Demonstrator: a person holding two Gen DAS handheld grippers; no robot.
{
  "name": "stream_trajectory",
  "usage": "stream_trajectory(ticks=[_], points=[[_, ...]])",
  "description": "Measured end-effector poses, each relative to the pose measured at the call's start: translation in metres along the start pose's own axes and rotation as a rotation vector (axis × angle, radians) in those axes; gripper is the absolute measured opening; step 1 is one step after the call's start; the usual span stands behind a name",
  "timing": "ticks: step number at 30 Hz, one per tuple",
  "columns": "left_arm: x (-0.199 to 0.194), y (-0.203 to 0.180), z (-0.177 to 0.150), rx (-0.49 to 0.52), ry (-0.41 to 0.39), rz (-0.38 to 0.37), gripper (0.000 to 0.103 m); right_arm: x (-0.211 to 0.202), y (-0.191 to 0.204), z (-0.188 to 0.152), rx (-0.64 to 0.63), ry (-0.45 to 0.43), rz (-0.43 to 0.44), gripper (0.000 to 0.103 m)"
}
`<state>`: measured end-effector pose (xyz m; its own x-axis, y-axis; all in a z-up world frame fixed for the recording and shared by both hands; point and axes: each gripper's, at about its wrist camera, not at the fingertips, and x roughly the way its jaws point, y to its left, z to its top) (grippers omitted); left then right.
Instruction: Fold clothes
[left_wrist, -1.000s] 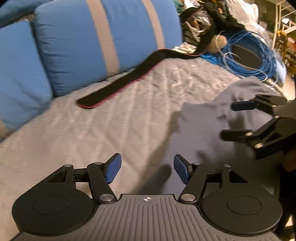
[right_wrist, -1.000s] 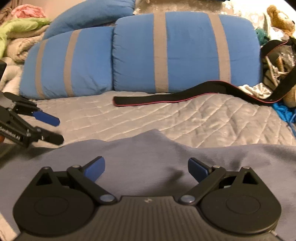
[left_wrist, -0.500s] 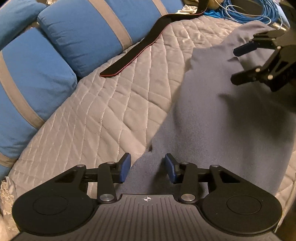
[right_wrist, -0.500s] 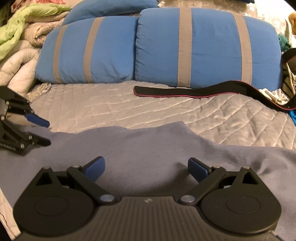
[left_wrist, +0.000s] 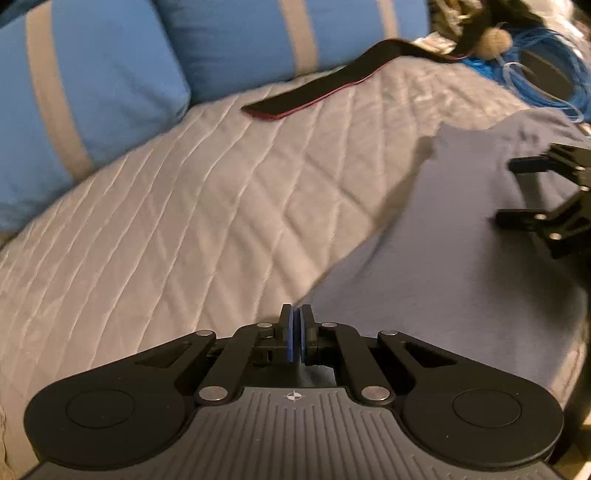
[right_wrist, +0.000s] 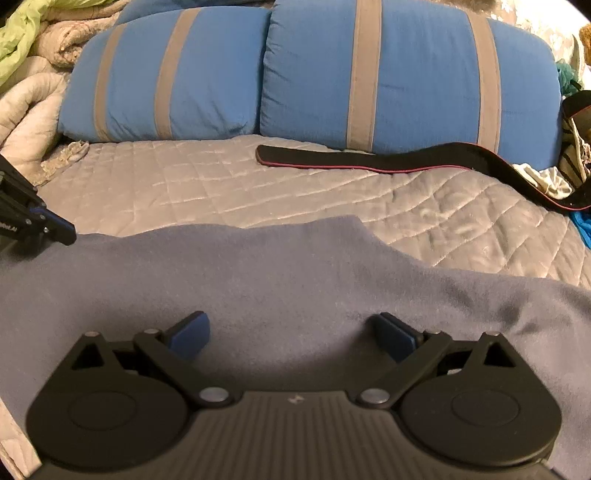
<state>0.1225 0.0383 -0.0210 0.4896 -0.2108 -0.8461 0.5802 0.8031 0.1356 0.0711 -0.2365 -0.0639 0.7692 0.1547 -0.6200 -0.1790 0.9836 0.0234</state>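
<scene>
Grey-blue fleece garment (right_wrist: 295, 280) lies spread flat on the grey quilted bed cover (left_wrist: 184, 221), near the two blue pillows with grey stripes (right_wrist: 406, 74). Left tool (left_wrist: 295, 338) has its blue pads pressed together, pinching the garment's near-left edge. Right tool (right_wrist: 293, 334) hovers above the garment's middle with its jaws wide apart. Black strap with red edging (right_wrist: 369, 160) lies at the far side, just beside the pillows.

It was a lived-in home bedroom: a bed (right_wrist: 192, 184) under a quilted grey bedspread, two blue pillows (right_wrist: 406, 74) with grey stripes, heaped blankets (right_wrist: 26, 74) alongside, and coiled blue cable (left_wrist: 546, 81) amid clutter.
</scene>
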Motion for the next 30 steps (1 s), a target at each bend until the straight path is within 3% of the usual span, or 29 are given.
stream_trajectory(ticks=[5,7,10,15,21,26,30], points=[[-0.021,0.016,0.000,-0.075,-0.036,0.069,0.015,0.002,0.000,-0.001,0.000,0.001,-0.003,0.103],[-0.029,0.023,0.000,-0.106,-0.050,0.096,0.044,0.001,-0.001,-0.001,0.002,-0.001,0.000,0.103],[-0.041,0.033,0.000,-0.151,-0.071,0.137,0.061,-0.001,-0.001,-0.002,-0.002,-0.009,0.000,0.103],[-0.113,0.083,-0.042,-0.447,-0.239,0.139,0.062,-0.006,-0.003,-0.002,0.017,-0.031,-0.010,0.103],[-0.188,0.131,-0.155,-0.831,-0.425,0.244,0.070,-0.018,-0.005,0.001,0.035,-0.104,-0.017,0.103],[-0.186,0.152,-0.243,-1.129,-0.453,0.200,0.070,-0.023,0.002,0.000,0.007,-0.135,-0.011,0.103],[-0.164,0.166,-0.275,-1.286,-0.455,0.100,0.070,-0.024,0.008,-0.003,-0.027,-0.142,-0.010,0.103]])
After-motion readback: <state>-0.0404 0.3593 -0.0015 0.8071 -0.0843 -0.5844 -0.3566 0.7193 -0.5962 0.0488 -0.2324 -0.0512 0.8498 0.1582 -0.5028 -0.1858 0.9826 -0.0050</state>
